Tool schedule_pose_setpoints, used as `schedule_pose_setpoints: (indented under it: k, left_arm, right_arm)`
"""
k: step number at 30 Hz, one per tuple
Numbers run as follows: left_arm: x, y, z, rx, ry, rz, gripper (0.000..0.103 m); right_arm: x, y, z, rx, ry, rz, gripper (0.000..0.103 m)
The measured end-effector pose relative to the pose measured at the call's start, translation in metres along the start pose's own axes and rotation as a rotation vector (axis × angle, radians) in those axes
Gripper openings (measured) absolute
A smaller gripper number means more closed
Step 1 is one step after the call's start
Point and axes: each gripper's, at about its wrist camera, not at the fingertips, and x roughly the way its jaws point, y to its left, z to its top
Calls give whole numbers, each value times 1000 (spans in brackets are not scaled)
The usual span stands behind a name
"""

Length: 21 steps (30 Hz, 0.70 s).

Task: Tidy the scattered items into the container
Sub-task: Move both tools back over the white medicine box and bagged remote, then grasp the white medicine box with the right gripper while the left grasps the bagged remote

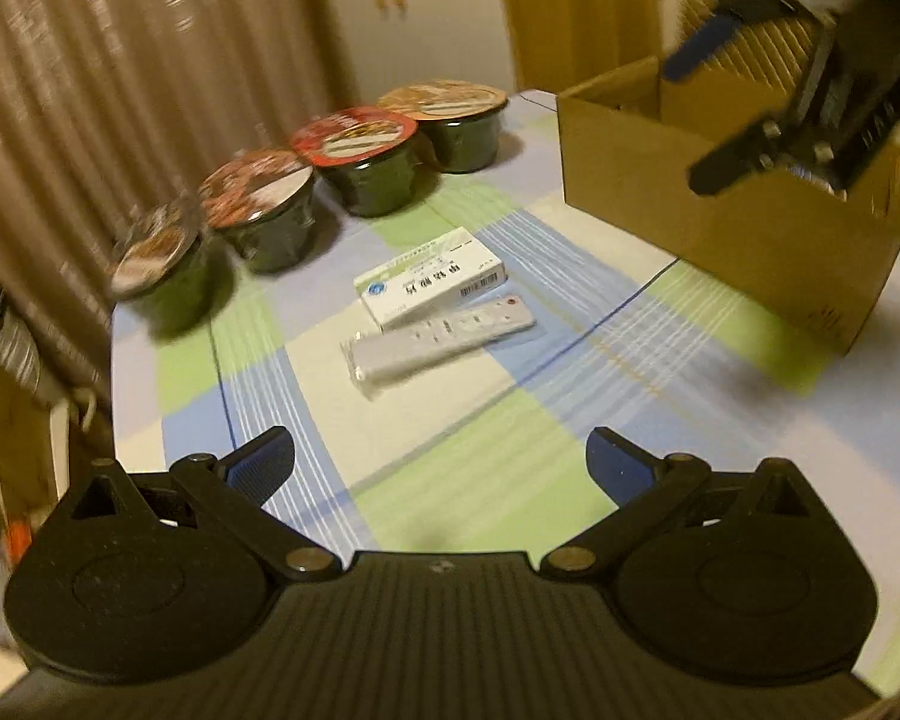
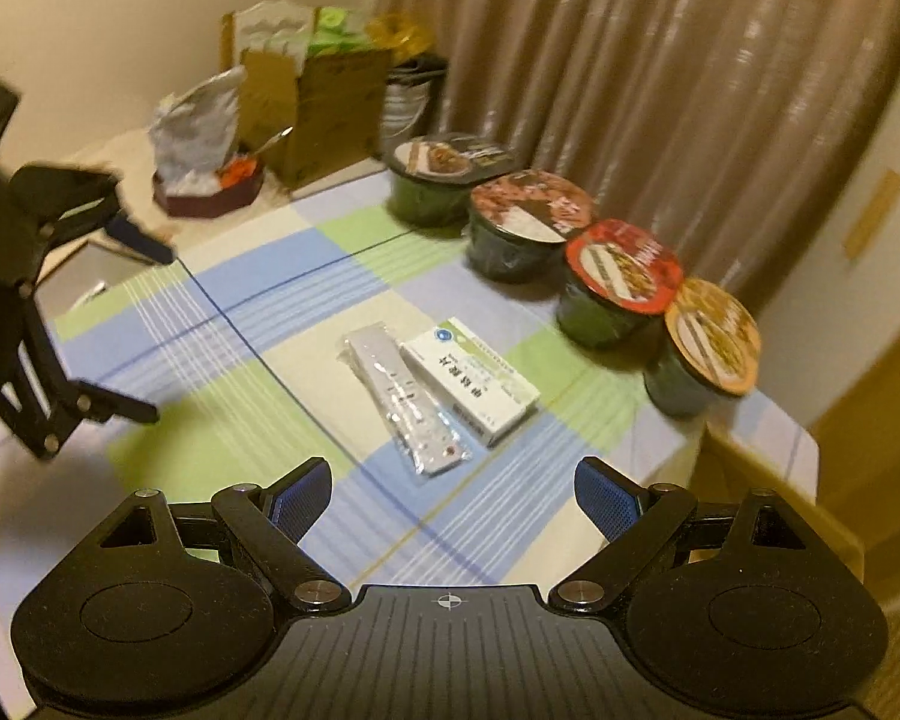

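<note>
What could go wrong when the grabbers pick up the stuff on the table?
The white remote control in a clear plastic sleeve lies pressed against the white medicine box, so grabbing one might drag the other. The sleeve looks slick and could slip from the fingers. Four dark green noodle bowls with foil lids stand close together by the table edge; nudging one might knock its neighbour off. The brown cardboard box also sits near an edge.
</note>
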Motion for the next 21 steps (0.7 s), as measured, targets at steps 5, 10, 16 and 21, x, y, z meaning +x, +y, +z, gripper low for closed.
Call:
schedule_pose_setpoints:
  k: [5,10,16,21]
  left_arm:
    - [43,20,12,183,26,-58,102]
    - [80,29,15,364,58,-119,102]
    - [120,42,19,552,70,-186,101]
    - [156,55,27,613,112,-219,99]
  right_arm:
    - [42,-24,16,-131,32,61,93]
    - [84,-36,26,-283,82,99,93]
    - [129,-49,37,-388,139,148,93]
    - [163,-51,38,-490,189,179,93]
